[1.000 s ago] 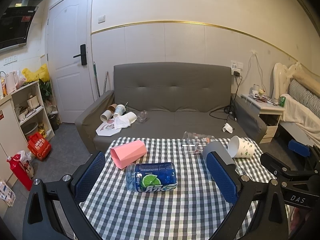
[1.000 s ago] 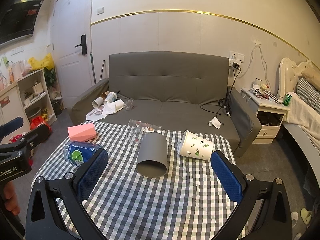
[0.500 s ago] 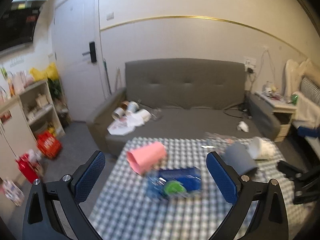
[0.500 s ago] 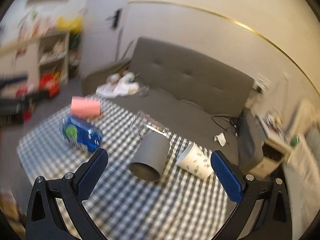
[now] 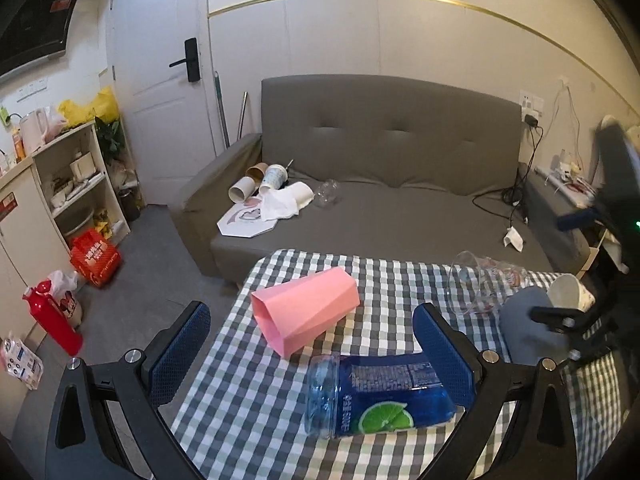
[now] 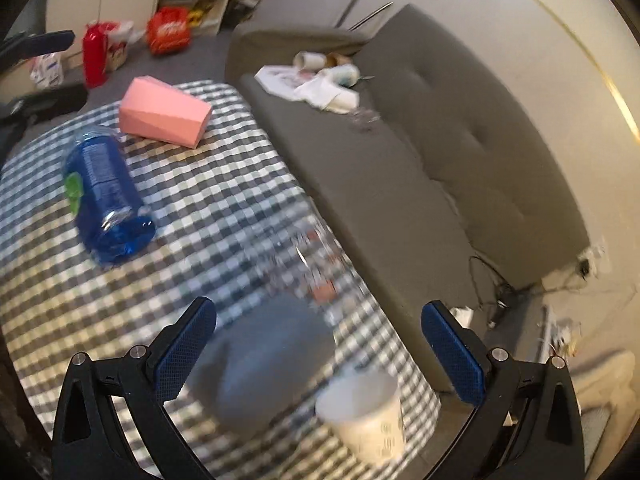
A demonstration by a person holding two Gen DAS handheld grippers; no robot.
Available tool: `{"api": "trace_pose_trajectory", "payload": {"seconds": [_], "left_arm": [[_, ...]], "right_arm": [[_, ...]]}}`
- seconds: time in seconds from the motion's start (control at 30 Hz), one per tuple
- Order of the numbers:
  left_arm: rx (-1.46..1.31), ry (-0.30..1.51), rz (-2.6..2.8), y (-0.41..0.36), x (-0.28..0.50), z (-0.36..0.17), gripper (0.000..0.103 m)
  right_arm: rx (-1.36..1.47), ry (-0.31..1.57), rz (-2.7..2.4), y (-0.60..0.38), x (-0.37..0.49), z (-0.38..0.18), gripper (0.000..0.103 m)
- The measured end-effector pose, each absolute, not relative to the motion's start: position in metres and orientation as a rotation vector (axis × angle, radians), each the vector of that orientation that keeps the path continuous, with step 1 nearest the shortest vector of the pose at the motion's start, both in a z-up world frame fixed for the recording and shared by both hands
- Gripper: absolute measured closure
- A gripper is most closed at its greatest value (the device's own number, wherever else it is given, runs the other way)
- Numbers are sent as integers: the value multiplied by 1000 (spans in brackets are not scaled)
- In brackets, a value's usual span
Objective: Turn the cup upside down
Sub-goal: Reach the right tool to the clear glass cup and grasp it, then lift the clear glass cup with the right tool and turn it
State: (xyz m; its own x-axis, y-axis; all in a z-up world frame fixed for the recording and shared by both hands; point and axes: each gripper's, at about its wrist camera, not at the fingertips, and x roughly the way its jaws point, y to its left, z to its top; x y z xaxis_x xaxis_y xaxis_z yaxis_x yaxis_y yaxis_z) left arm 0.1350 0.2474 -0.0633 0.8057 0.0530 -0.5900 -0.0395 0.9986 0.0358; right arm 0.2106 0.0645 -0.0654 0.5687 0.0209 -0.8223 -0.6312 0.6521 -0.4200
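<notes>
A pink cup [image 5: 306, 310] lies on its side on the checked table [image 5: 248, 408], also seen in the right wrist view [image 6: 164, 114]. A grey cup [image 6: 264, 360] lies on its side between my right gripper's [image 6: 320, 356] open fingers, blurred. A white patterned paper cup [image 6: 366, 416] lies beside it near the table edge. A clear plastic cup [image 5: 476, 284] lies behind the grey cup [image 5: 528, 328]. My left gripper [image 5: 312, 352] is open and empty, just in front of the pink cup and over a blue bottle [image 5: 380, 396].
The blue bottle with a lime label [image 6: 102, 196] lies on its side. A grey sofa [image 5: 384, 184] with paper cups and papers stands behind the table. A shelf [image 5: 68, 184] and red items stand on the floor at left.
My left gripper has moved left and closer to the pink cup. My right gripper has swung down and tilted over the grey and white cups. Both stay open.
</notes>
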Motion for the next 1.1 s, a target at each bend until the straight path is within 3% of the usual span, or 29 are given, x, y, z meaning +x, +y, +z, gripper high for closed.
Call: {"api": "trace_pose_trajectory", "payload": {"seconds": [0.37,0.6,0.83,1.1], "left_arm": [[32,652,54,257,144,-78,0],[25,668,51,264,148,-84,0],[22,668,67,267,148,-83,0],[-28,634,94,268,141,-59,0]], "right_arm": [[-934,1038,479,102,277,-128,2],[-970,1105,487,109,288,-153,16],[-953,1071,477,121,293,-145,24],[-847,1006,469,126,276,-85,27]]}}
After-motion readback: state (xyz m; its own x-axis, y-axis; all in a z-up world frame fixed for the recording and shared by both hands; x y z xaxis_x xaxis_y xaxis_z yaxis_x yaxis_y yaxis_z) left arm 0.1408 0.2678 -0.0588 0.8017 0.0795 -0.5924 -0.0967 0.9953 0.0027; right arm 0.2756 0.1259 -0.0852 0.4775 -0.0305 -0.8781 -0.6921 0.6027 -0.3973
